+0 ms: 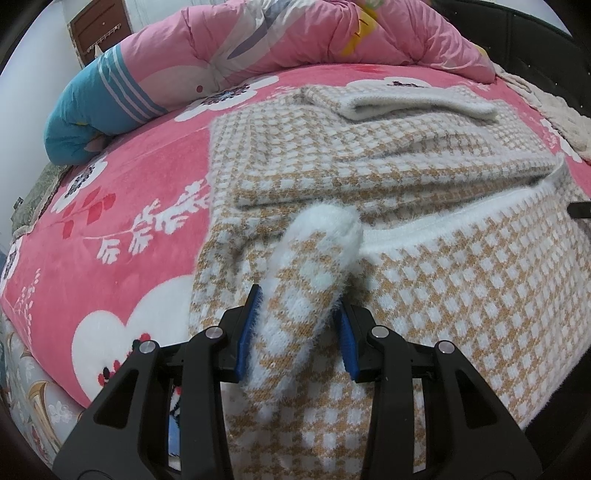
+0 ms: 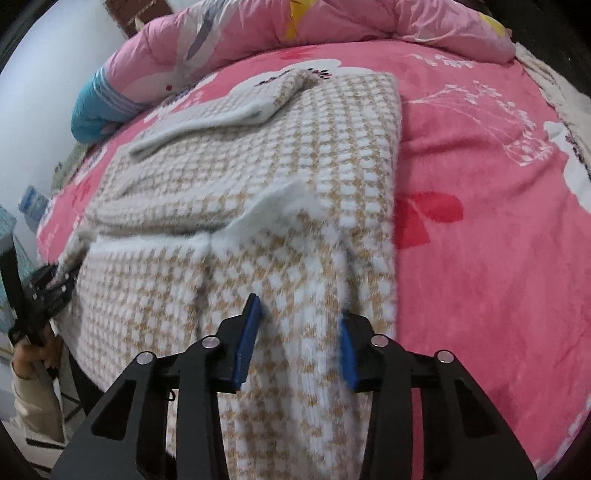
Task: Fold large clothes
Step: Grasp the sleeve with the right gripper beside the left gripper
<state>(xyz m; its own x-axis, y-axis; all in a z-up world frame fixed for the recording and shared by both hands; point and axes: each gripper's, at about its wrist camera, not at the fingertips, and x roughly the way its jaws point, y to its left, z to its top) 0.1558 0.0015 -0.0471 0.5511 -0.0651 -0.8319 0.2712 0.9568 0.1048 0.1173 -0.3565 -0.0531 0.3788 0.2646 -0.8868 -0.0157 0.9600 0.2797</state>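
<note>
Fuzzy tan-and-white checked sweater (image 1: 424, 155) lies half-folded on pink floral blanket (image 1: 122, 177). Left gripper (image 1: 297, 325) pinches hem bunch; right gripper (image 2: 301, 332) clamps hem too (pic blurry). Step: bottom fold. Next, prob. lift both evenly twd collar.

No readable text, label, brand, number or sign for you in either view. The bed cover (image 1: 155, 158) carries only flower and branch prints, the quilt (image 1: 295, 33) at the top of the frame only a cartoon print, and the checked knit (image 1: 461, 295) only its woven pattern. No lettering anywhere.
</note>
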